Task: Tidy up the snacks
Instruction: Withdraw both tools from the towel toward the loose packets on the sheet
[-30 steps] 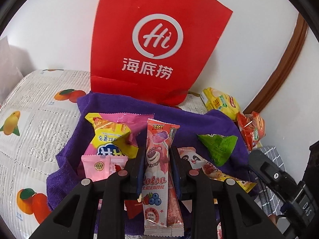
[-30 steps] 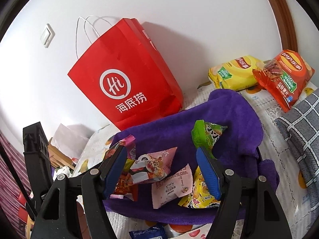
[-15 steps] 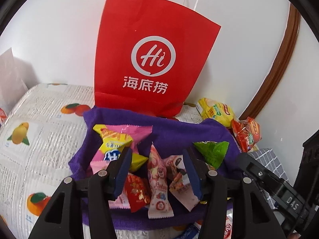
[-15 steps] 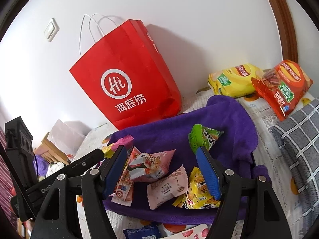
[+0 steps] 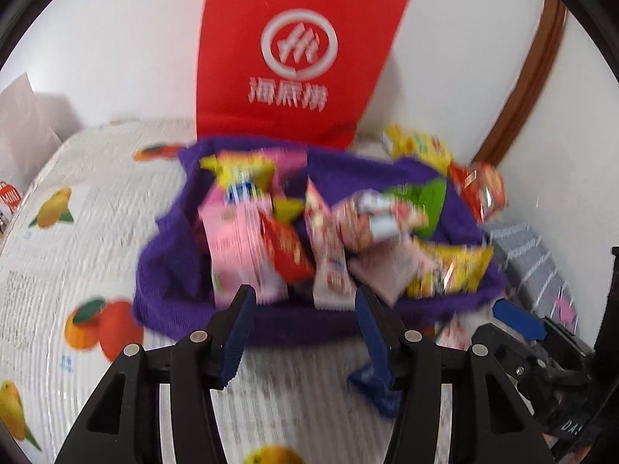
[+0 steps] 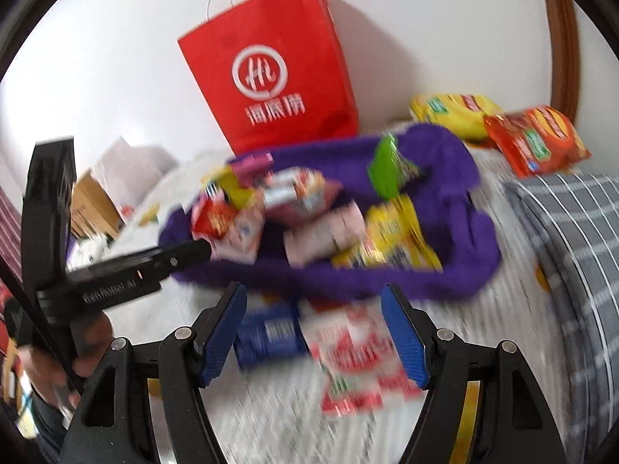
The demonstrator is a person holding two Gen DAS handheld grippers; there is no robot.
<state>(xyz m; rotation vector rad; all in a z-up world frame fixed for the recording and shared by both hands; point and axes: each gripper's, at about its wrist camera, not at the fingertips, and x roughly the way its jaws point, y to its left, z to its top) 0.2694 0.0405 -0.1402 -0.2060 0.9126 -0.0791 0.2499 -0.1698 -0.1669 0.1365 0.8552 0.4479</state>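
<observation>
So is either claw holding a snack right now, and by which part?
Nothing is held: left claw and right claw are both open and empty.

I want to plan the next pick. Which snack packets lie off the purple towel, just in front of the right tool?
Two: the dark blue packet and the red-and-white packet beside it, both on the printed sheet. The others are piled on the purple towel.

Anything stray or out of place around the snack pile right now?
Yes. Two packets lie on the bedspread outside the purple towel that holds the rest: a blue packet and a red-and-white packet, just short of the right tongs. Both views are blurred.
</observation>
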